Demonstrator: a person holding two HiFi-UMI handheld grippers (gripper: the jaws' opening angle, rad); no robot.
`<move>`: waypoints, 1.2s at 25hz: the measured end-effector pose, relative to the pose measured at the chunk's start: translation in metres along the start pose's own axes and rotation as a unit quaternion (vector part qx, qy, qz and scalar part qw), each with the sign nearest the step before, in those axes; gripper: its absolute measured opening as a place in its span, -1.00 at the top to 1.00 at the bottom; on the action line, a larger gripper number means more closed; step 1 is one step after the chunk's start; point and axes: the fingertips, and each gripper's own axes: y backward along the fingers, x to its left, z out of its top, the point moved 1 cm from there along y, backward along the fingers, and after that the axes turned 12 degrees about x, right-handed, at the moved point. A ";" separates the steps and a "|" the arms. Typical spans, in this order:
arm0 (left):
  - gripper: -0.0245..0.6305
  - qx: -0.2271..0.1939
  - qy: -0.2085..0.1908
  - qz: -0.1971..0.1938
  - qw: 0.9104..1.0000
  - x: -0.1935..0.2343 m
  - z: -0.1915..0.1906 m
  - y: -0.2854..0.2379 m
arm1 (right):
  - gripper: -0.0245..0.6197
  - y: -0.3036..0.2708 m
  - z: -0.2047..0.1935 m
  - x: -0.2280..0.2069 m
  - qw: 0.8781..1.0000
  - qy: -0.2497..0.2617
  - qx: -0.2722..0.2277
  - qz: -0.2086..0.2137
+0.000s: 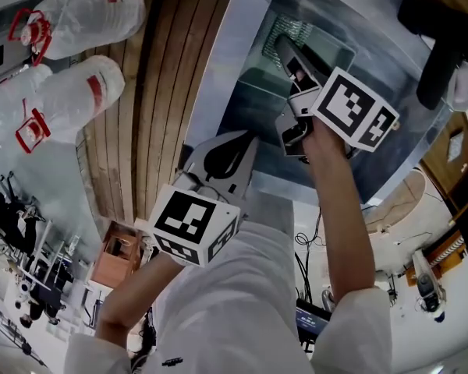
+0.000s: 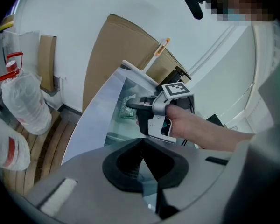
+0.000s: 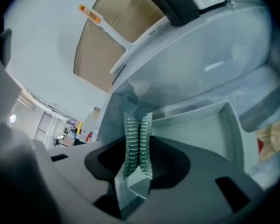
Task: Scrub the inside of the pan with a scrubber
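White sleeve (image 1: 242, 302) fills the foreground of the head view, and beyond it spreads the steel sink (image 1: 218, 61). Inside the sink sits the pan (image 3: 205, 129), a shallow rectangular tray. Its floor lies straight ahead of the right gripper (image 1: 287, 51) and a little to that gripper's right, and its long side seems to run across the line of reach. The right gripper reaches well into the sink, jaws clamped on the scrubber (image 3: 137, 139) — a green mesh pad folded double, sticking out past the tips toward the pan's left corner. Whether it touches the metal I cannot tell. The left gripper (image 2: 142, 146) hangs over the sink's near rim, jaws closed together on nothing, well apart from the pan — so the right hand is nearer, and the scrubbing stroke likely runs forward and rightward.
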 end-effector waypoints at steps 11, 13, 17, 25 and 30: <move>0.91 -0.009 -0.008 -0.004 1.000 -0.006 -0.008 0.005 | 0.50 0.067 -0.016 -0.053 0.990 0.019 -0.008 -0.143; 0.91 -0.009 -0.010 -0.001 1.000 -0.005 -0.010 0.006 | 0.50 0.073 -0.020 -0.064 0.986 0.021 -0.007 -0.165; 0.91 -0.010 -0.008 -0.004 1.000 -0.008 -0.011 0.005 | 0.49 0.077 -0.027 -0.080 0.978 0.033 0.004 -0.207; 0.91 -0.010 -0.009 -0.005 1.000 -0.012 -0.013 0.004 | 0.49 0.072 -0.056 -0.098 0.966 0.028 0.051 -0.252; 0.91 -0.009 -0.008 -0.003 1.000 -0.012 -0.016 0.006 | 0.50 0.061 -0.062 -0.099 0.962 0.025 0.066 -0.265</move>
